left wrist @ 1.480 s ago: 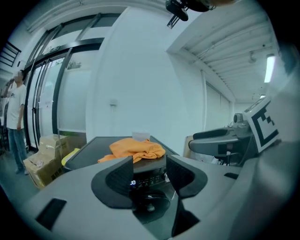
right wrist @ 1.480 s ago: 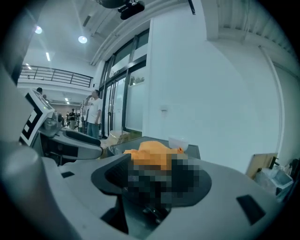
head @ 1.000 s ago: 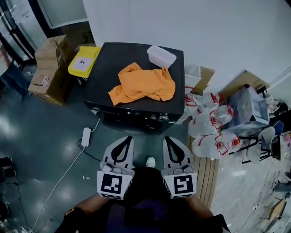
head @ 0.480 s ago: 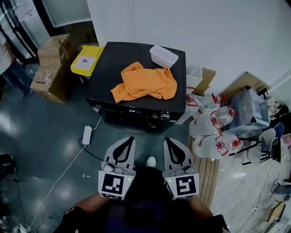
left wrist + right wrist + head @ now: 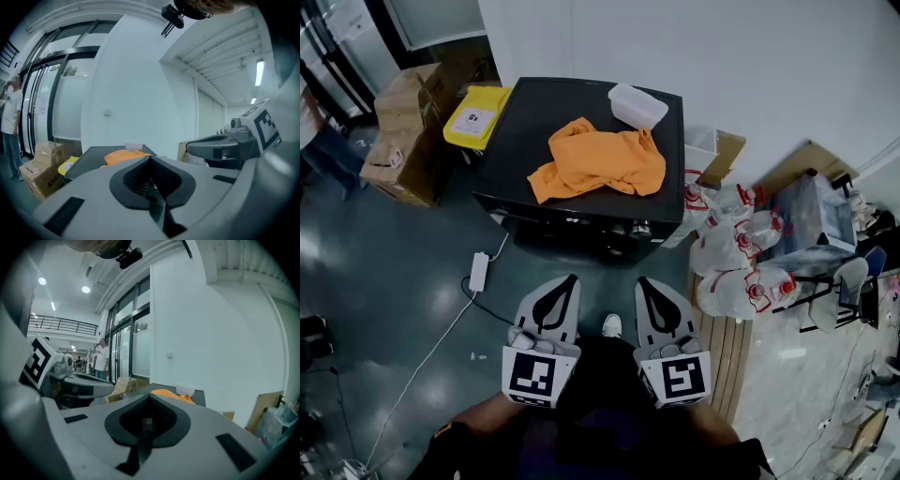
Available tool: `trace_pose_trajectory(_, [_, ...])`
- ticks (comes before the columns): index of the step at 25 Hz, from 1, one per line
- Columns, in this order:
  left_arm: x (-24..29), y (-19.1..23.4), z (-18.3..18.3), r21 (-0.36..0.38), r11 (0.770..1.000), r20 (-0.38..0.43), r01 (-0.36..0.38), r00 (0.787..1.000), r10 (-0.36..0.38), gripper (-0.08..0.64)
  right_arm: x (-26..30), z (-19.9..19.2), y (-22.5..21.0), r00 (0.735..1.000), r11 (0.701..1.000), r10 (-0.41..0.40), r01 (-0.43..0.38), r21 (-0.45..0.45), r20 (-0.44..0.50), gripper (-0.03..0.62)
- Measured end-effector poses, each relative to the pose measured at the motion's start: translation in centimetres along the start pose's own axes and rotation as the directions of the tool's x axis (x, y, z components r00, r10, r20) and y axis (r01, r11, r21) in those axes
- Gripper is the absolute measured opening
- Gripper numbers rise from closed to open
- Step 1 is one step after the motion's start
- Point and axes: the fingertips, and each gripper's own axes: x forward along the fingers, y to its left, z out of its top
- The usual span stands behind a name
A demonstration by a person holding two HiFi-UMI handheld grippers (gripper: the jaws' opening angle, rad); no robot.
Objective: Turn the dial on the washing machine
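The black washing machine [image 5: 525,141] stands ahead of me against the white wall. Its front panel faces me, and a small round dial [image 5: 643,228] shows near its right end. An orange cloth [image 5: 598,161] and a clear plastic box [image 5: 637,105] lie on its top. Both grippers hang side by side close to my body, well short of the machine. My left gripper [image 5: 569,280] is shut with nothing in it, and my right gripper [image 5: 642,283] is shut and empty too. In the left gripper view the machine top [image 5: 96,155] and orange cloth [image 5: 123,156] show beyond the shut jaws.
Cardboard boxes [image 5: 408,131] and a yellow bin [image 5: 474,120] stand left of the machine. White bags with red marks [image 5: 733,253] and a wooden pallet [image 5: 724,349] sit to the right. A white power strip [image 5: 478,276] and cable lie on the floor. A person [image 5: 101,358] stands far left.
The view has shifted slightly; the machine now sits a little higher and nearer the middle of the head view. Both grippers stay shut and in the same place.
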Motion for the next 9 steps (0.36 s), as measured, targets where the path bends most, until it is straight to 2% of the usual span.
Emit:
trace_pose_trajectory(3, [-0.30, -0.15, -0.43, -0.015, 1.000, -0.027, -0.001, 1.000, 0.000, 0.012, -0.16, 0.01, 0.11, 1.000, 1.000, 0.001, -0.001, 0.000, 0.001, 0.014])
trace_pose_trajectory(9, [-0.45, -0.32, -0.38, -0.004, 1.000, -0.012, 0.003, 1.000, -0.003, 0.012, -0.45, 0.00, 0.18, 1.000, 1.000, 0.000, 0.001, -0.010, 0.005, 0.014])
